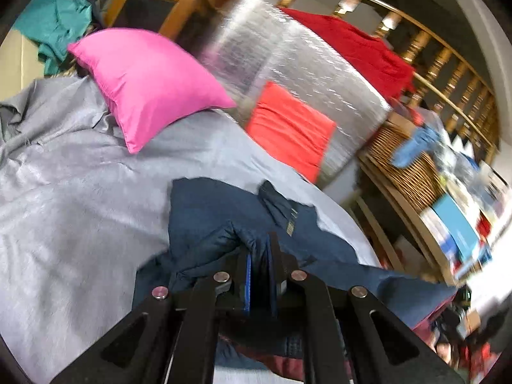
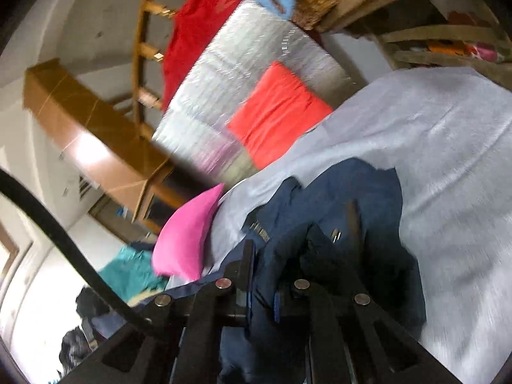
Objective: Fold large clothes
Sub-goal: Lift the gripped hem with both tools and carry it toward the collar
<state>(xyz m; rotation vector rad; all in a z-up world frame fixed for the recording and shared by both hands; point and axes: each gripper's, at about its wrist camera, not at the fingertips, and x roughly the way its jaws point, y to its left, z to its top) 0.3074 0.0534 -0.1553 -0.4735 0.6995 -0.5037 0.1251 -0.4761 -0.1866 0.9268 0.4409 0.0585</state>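
Observation:
A dark navy garment (image 1: 224, 220) lies bunched on a grey bedsheet (image 1: 80, 192). My left gripper (image 1: 260, 256) is shut on a fold of this navy fabric, which bulges out to the left of the fingers. In the right wrist view the same navy garment (image 2: 358, 198) hangs from my right gripper (image 2: 264, 275), which is shut on a thick pinch of it above the grey bedsheet (image 2: 448, 160). Both views are tilted and blurred.
A pink pillow (image 1: 144, 80) and an orange cushion (image 1: 288, 124) lie at the bed's head against a silver padded panel (image 1: 288, 51). A red cloth (image 1: 352, 44) hangs on the wooden headboard (image 1: 448, 64). A wicker basket (image 1: 409, 166) stands beside the bed. Teal cloth (image 1: 57, 22) lies far left.

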